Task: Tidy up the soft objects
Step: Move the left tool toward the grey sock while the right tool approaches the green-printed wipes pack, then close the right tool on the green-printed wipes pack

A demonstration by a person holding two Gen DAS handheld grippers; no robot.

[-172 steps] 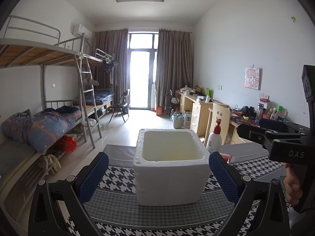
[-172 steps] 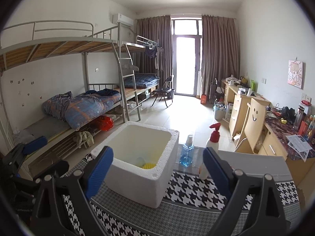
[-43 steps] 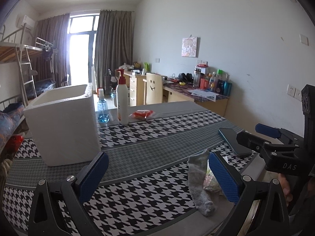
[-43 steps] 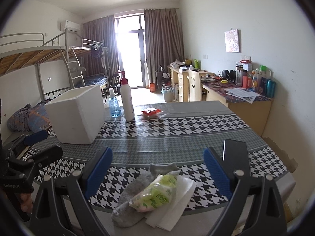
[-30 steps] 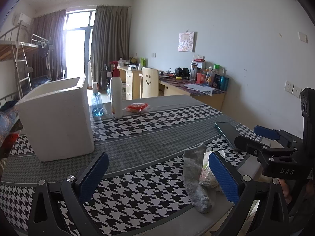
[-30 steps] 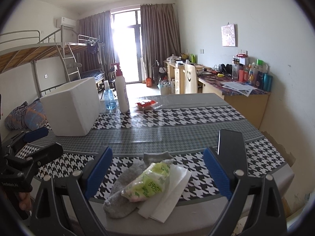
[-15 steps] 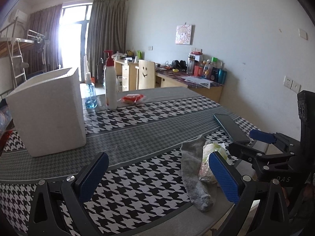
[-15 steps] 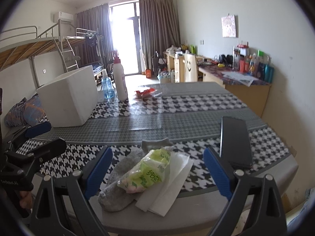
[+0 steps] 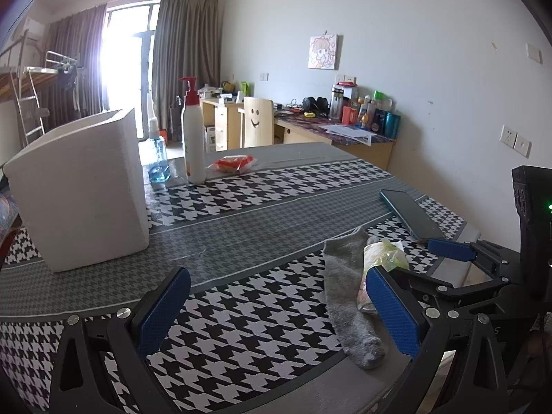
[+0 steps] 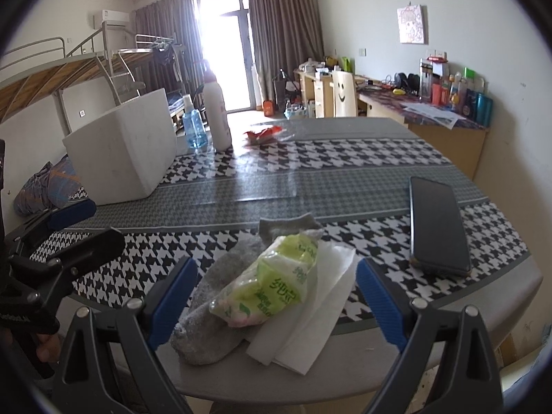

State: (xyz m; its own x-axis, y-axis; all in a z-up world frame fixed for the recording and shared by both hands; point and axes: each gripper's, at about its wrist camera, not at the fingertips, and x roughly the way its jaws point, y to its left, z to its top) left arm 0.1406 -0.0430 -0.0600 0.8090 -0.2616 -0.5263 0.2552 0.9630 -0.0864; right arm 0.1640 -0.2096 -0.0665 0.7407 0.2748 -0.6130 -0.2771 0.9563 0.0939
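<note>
- At the near edge of the houndstooth-covered table [image 10: 345,186], a grey sock [image 10: 220,283], a green-printed tissue pack [image 10: 272,283] and a white paper napkin [image 10: 317,307] lie heaped together; the pack rests on both sock and napkin.
- A broad stretch of bare cloth separates the heap from the white foam box [image 9: 82,189] at the far left.
- A dark phone [image 10: 436,224] lies near the right edge, apart from the heap.
- The right gripper [image 10: 276,305] hangs low at the table edge, fingers spread wide either side of the heap, grasping nothing.
- The left gripper [image 9: 276,310] is likewise released, pointing across the cloth, the sock just inside its right finger.
- The box's interior is hidden from both views.
</note>
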